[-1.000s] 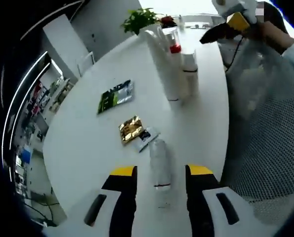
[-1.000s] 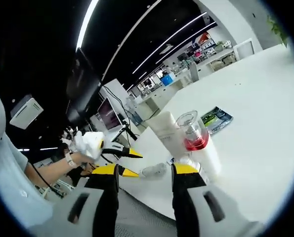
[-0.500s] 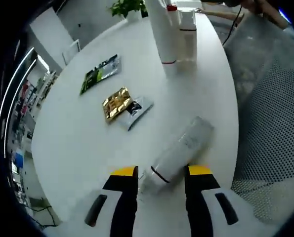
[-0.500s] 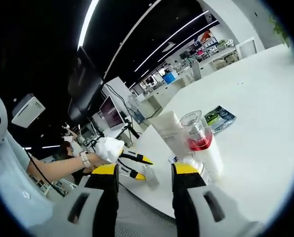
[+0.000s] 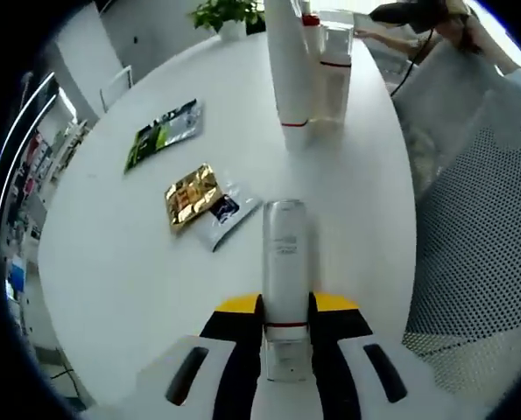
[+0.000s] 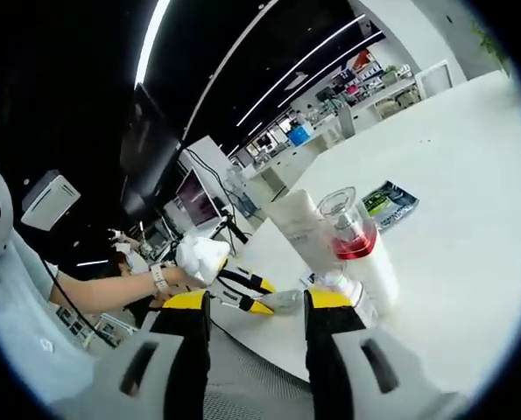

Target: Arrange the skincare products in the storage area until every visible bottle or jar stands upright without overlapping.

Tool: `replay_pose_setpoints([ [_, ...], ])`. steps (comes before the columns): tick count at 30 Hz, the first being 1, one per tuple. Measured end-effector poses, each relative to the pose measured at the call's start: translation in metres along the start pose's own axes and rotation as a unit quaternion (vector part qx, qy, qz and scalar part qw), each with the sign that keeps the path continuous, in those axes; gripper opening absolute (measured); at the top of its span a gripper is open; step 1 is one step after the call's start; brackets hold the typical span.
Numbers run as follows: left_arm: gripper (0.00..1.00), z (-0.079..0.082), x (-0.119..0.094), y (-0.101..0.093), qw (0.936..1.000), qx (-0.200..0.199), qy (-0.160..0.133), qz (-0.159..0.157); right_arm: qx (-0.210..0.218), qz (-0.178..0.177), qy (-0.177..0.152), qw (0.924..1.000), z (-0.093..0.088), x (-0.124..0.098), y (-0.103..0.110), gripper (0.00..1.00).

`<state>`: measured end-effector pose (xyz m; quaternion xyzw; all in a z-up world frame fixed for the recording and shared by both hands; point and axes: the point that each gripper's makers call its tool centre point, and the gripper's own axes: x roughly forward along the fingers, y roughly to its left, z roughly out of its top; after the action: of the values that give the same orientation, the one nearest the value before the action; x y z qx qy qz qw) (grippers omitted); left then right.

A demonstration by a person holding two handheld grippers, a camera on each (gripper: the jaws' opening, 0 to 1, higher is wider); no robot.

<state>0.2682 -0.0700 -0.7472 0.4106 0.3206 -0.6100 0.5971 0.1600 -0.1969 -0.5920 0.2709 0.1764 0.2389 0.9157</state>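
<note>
In the left gripper view, the left gripper (image 5: pixel 286 308) is clenched on a clear bottle (image 5: pixel 284 254), with both yellow-tipped jaws pressed against its lower part near a thin red band. The bottle points forward, away from the camera, over the white round table (image 5: pixel 111 262). I cannot tell if its far end touches the table or is lifted.

Just left of the bottle, two small sachets lie flat on the table: a gold sachet (image 5: pixel 188 193) and a silver sachet (image 5: pixel 224 213), touching or partly overlapping each other. Farther away lies a green sachet (image 5: pixel 162 136), well apart from them. At the far side of the table, a tall white bottle (image 5: pixel 287 70) stands upright, and a clear bottle with a red cap (image 5: pixel 330 66) stands just beside it. A potted plant (image 5: pixel 225 16) is at the far edge.

In the right gripper view, the right gripper (image 6: pixel 253 302) is released, its jaws apart with nothing between them. It hangs near the table edge, close to the group of upright bottles (image 6: pixel 343 249). Beyond its jaws, the person's gloved hand (image 6: pixel 200 260) holds the left gripper with the bottle, which looks small and blurry here
</note>
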Motion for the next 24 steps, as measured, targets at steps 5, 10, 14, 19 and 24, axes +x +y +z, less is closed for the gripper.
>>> replay_pose_setpoints([
  [5,0.17,0.001,-0.002,-0.002,0.9998,0.003,0.012,0.018,-0.017,0.0,0.012,0.9998,-0.003,0.001,0.001,0.43],
  [10,0.16,0.002,-0.003,-0.003,0.9988,0.03,0.024,0.029,-0.055,0.002,0.035,0.9978,-0.012,0.003,0.007,0.42],
  [14,0.16,0.012,-0.01,-0.009,0.9977,0.053,0.018,0.038,-0.126,-0.005,0.071,0.9895,-0.024,0.007,0.008,0.46],
  [19,0.16,0.03,-0.023,-0.02,0.9928,0.106,0.016,0.055,-0.195,0.004,0.111,0.9745,-0.038,0.016,0.017,0.42],
  [24,0.16,0.056,-0.037,-0.031,0.9868,0.148,0.001,0.067,-0.265,0.006,0.14,0.9541,-0.047,0.027,0.023,0.41],
])
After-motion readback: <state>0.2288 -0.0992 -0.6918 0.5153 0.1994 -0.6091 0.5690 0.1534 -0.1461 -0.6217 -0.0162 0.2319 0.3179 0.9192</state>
